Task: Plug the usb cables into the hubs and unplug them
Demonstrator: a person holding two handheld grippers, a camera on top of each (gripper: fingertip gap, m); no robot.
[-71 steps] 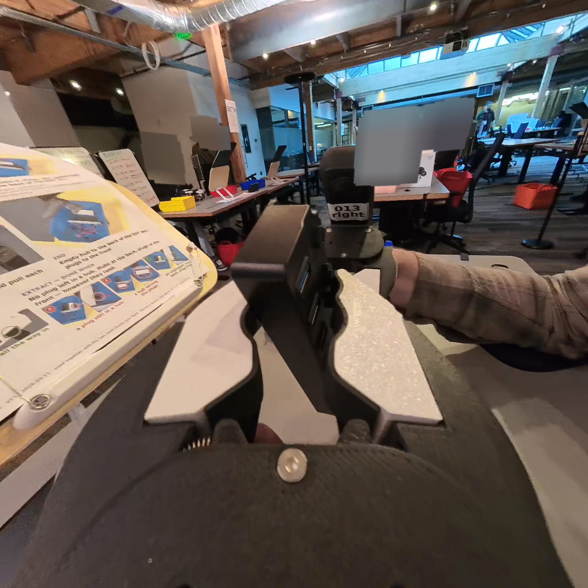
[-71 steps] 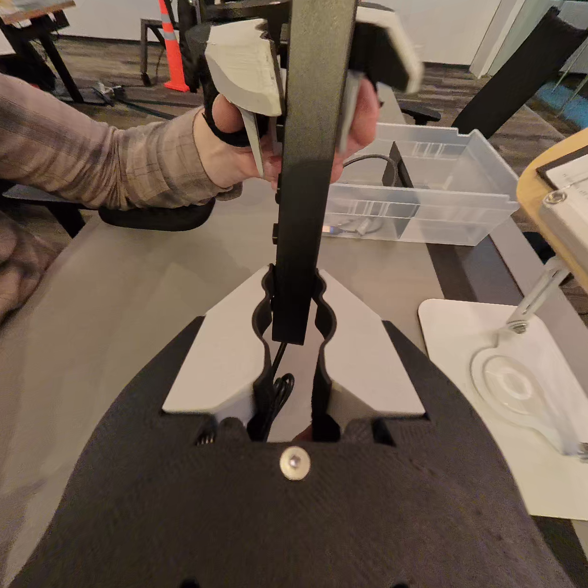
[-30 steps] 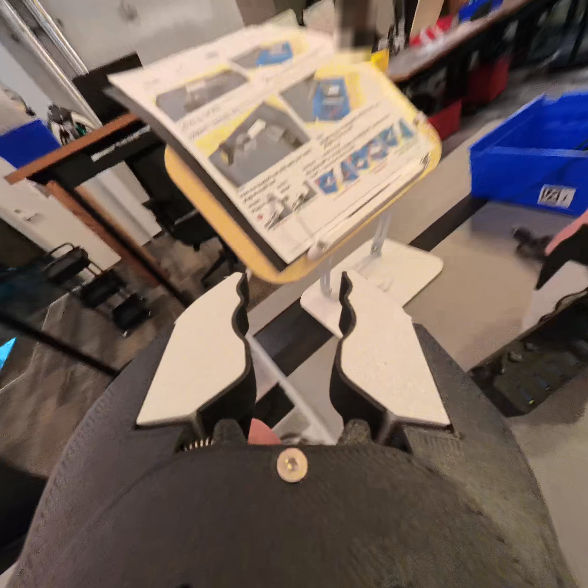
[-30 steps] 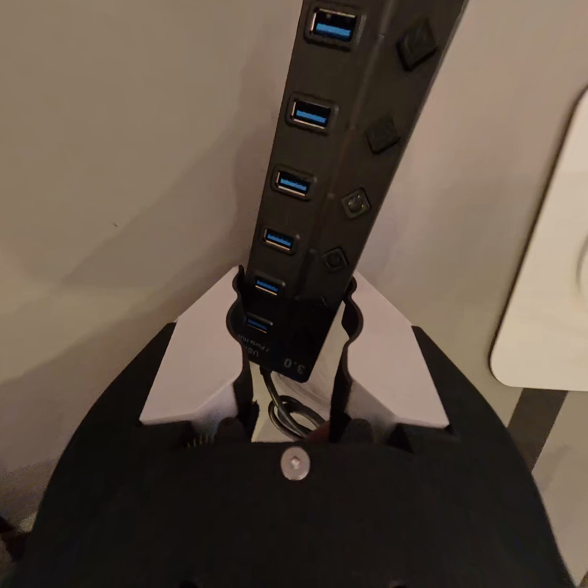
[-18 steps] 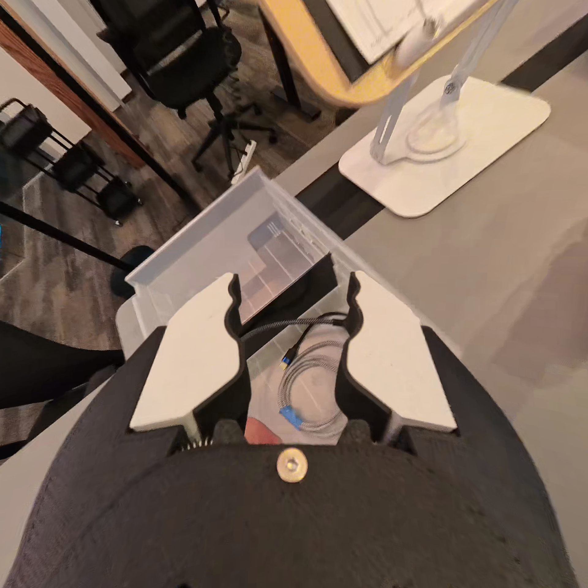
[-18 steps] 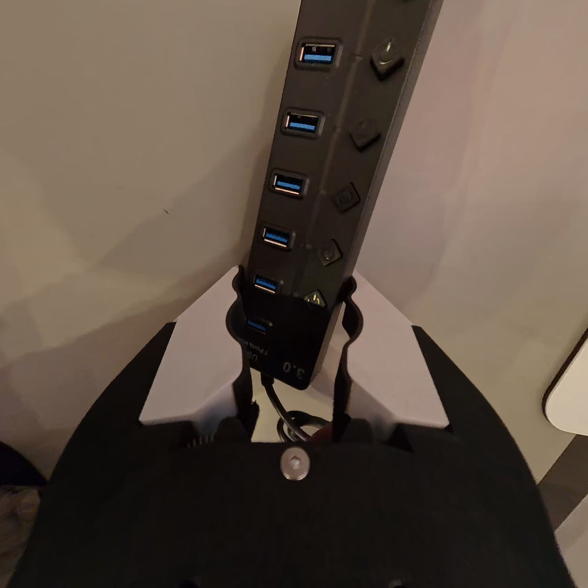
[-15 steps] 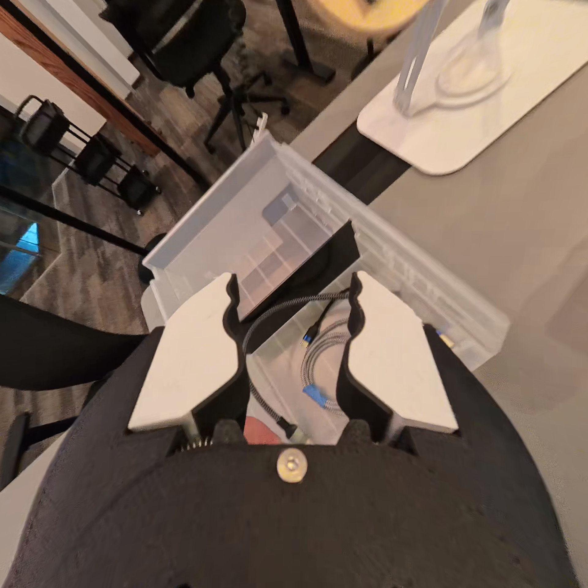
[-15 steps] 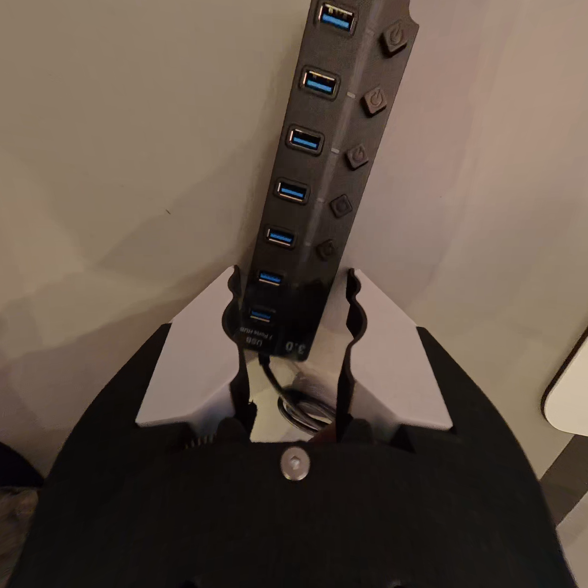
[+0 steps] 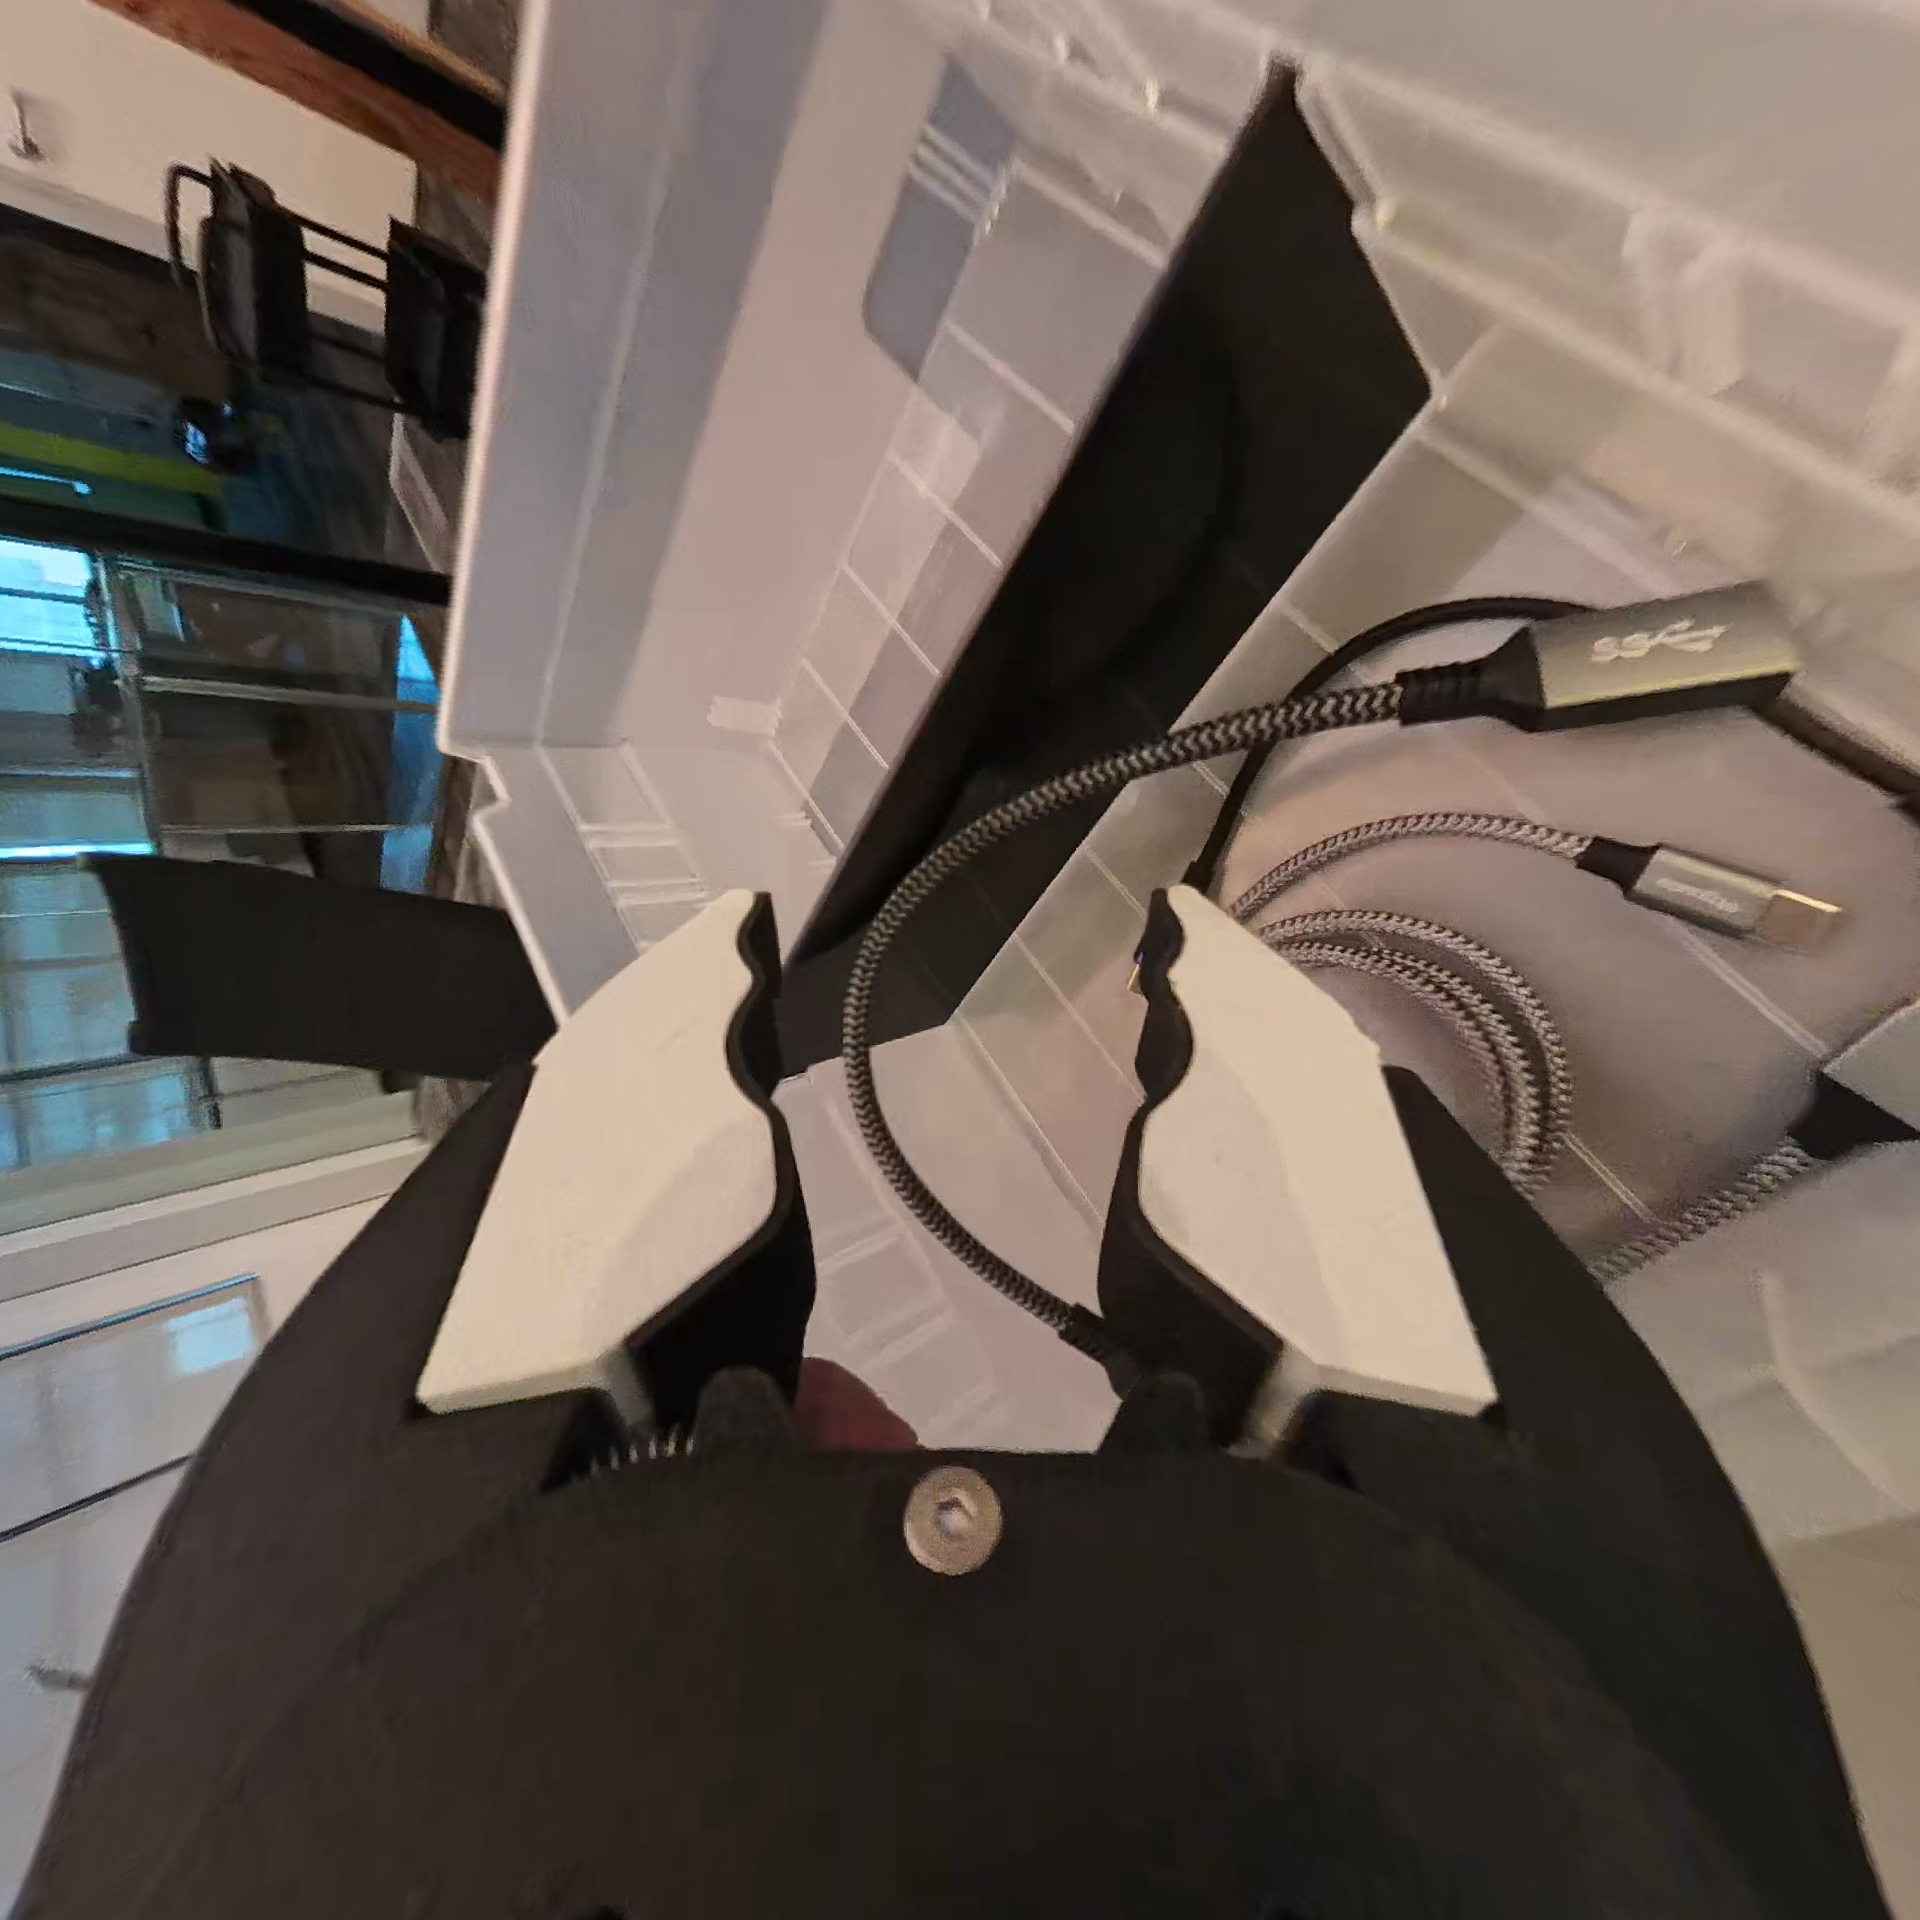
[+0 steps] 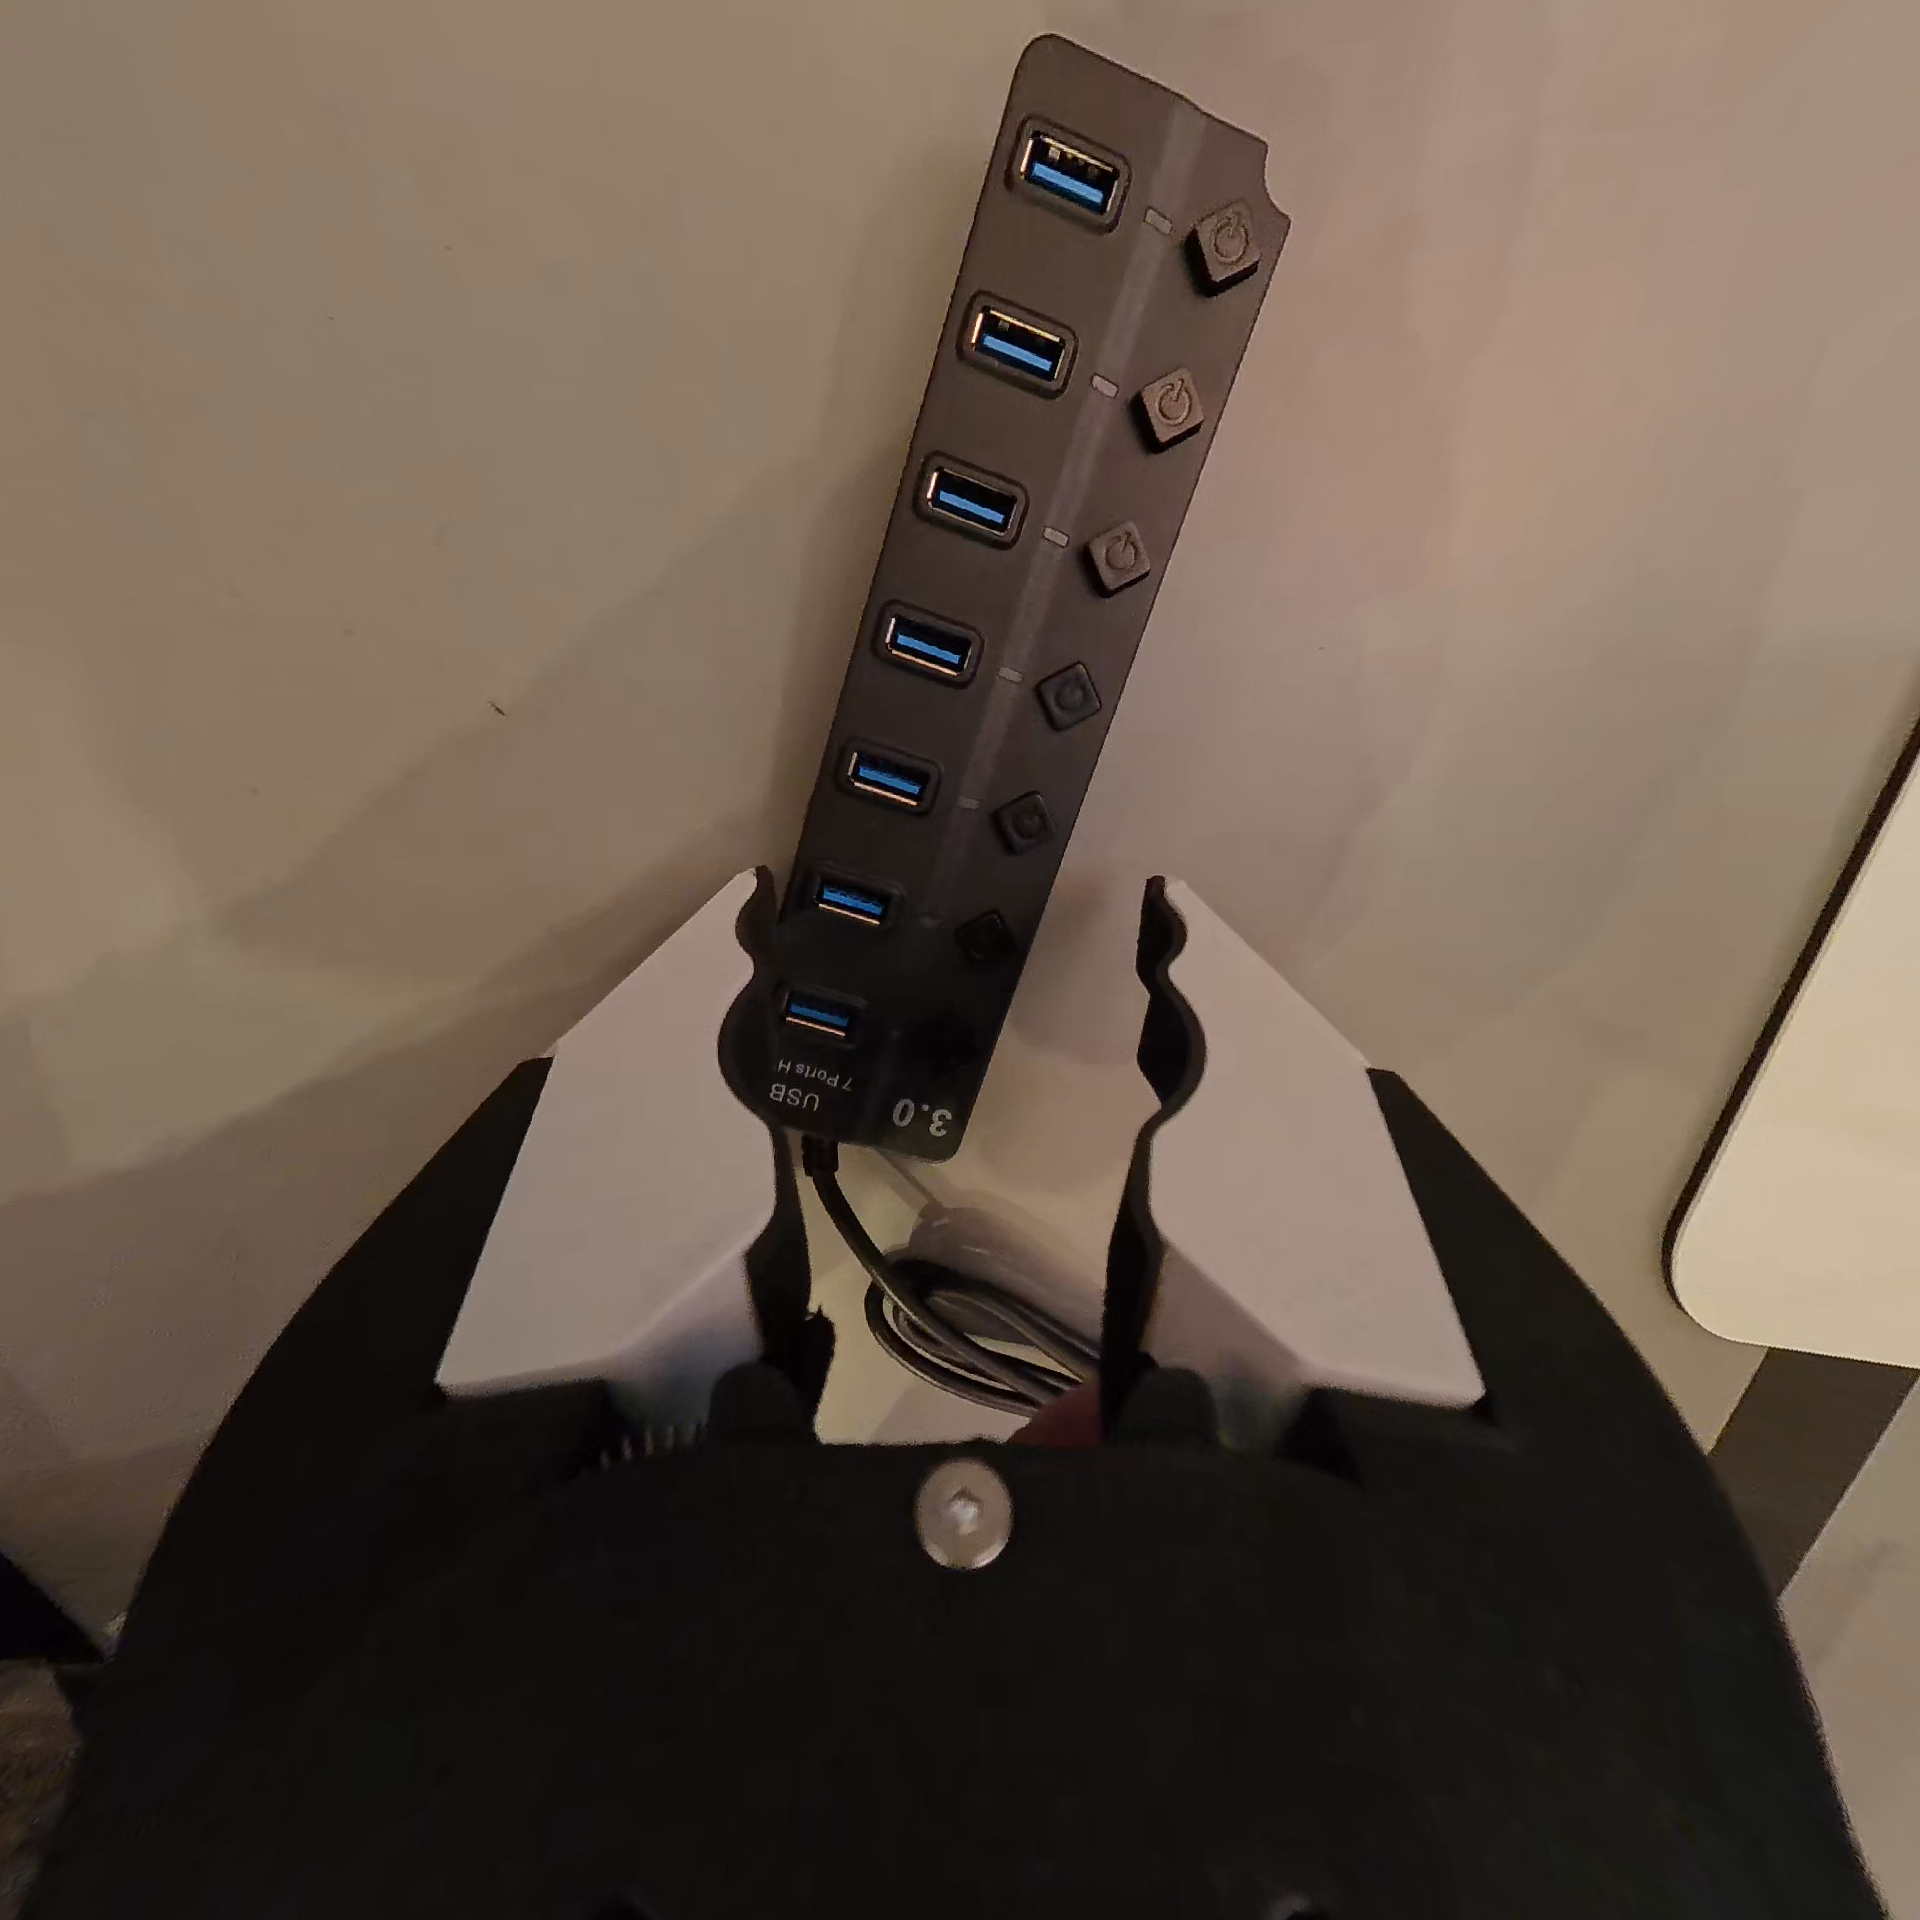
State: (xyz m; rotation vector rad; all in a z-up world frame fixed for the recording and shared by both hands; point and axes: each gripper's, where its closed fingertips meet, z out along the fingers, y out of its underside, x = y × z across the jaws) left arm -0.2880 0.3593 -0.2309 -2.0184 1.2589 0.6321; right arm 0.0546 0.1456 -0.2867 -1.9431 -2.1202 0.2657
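A long black USB hub [image 10: 1049,582] with several blue ports lies flat on the grey table in the right wrist view. Its near end sits between the fingers of my right gripper [image 10: 956,888], which is open and not clamping it. The hub's own black cable [image 10: 956,1320] coils between the jaws. My left gripper [image 9: 961,914] is open, low over a clear plastic bin [image 9: 665,416]. A braided cable [image 9: 935,1039] runs between its fingers up to a grey USB-A plug [image 9: 1527,665]. A second braided cable with a small silver plug [image 9: 1714,904] lies coiled to the right.
A black divider [image 9: 1122,499] stands upright inside the bin. A white stand base [image 10: 1829,1091] lies on the table to the right of the hub. Office floor and black racks [image 9: 312,291] show beyond the bin's far wall. The left gripper's tips are roughly 40 cm from the right gripper's.
My right gripper lowered the hub onto the table and opened, letting it go. My left gripper released the hub, swung to the bin and came down close over the cables.
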